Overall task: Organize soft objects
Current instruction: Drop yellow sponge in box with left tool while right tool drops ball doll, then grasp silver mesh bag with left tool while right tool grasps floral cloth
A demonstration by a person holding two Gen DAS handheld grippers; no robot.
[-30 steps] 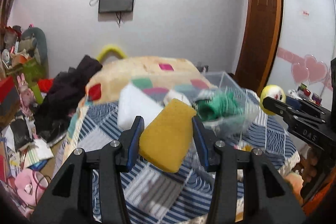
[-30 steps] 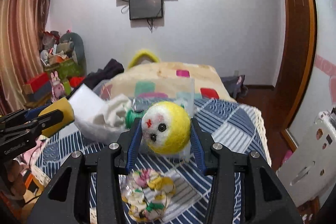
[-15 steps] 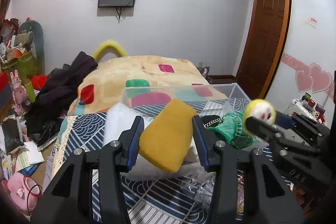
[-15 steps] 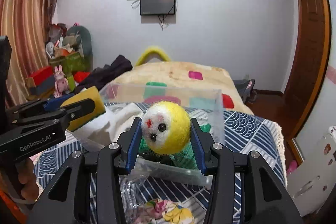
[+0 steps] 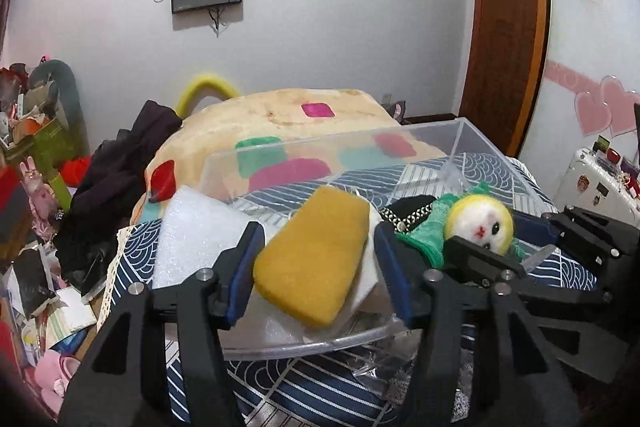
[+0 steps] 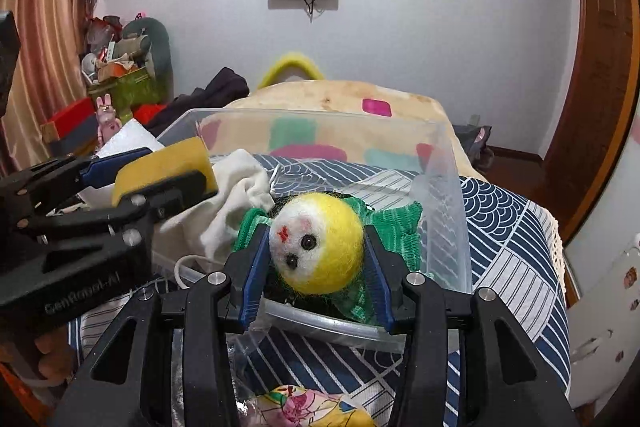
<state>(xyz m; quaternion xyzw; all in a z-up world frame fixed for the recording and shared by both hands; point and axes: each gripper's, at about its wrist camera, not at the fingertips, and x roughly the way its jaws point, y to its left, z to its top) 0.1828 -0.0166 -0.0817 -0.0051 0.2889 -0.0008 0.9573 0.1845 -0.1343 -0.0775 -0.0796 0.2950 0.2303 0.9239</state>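
My left gripper (image 5: 316,251) is shut on a yellow sponge (image 5: 316,259) and holds it over the left end of a clear plastic bin (image 5: 472,135). My right gripper (image 6: 316,247) is shut on a yellow and white felt ball with a face (image 6: 320,243), held over the bin's (image 6: 448,187) near right part. In the bin lie a white foam sheet (image 5: 192,231), a white cloth (image 6: 240,195), a green knitted cloth (image 6: 396,227) and a dark item (image 5: 408,207). Each gripper shows in the other's view: the right one (image 5: 484,239), the left one (image 6: 168,171).
The bin stands on a blue patterned quilt (image 6: 504,227) on a bed. A beige blanket with coloured patches (image 5: 288,115) lies behind it. Dark clothes (image 5: 120,171) lie at the left. A flowered cloth (image 6: 308,407) and a crinkled clear bag (image 5: 400,367) lie in front of the bin.
Both grippers have moved forward and lower over the bin, each still holding its object. The ball now sits just above the green cloth.
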